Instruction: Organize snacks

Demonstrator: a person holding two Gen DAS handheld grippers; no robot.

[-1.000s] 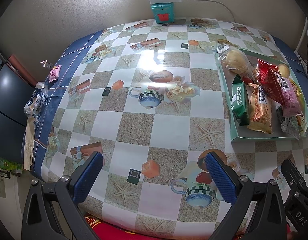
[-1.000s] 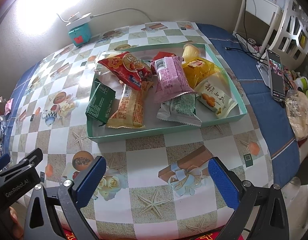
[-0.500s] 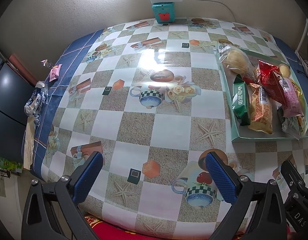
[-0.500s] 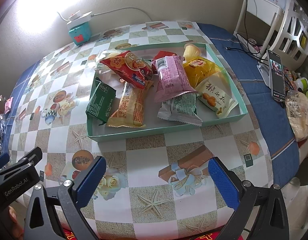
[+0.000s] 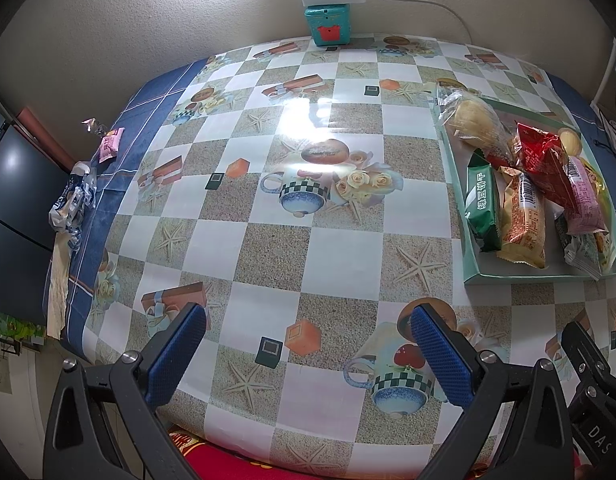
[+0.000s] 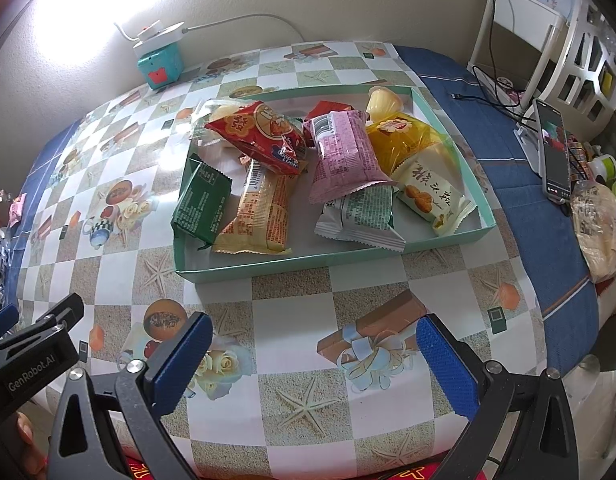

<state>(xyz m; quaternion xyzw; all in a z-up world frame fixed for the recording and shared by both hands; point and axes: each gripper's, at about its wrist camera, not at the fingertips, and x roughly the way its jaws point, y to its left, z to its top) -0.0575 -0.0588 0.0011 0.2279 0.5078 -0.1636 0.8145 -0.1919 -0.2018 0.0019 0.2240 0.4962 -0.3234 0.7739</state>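
Across the middle of the right wrist view, the snacks sit heaped in the green tray, so the empty, wide-open right gripper should advance squarely onto one top packet, while the left gripper idles open.

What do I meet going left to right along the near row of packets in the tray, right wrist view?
Dark green packet → orange-yellow packet → white-and-green packet → cream packet with brown nuts printed on it, all inside the teal tray.
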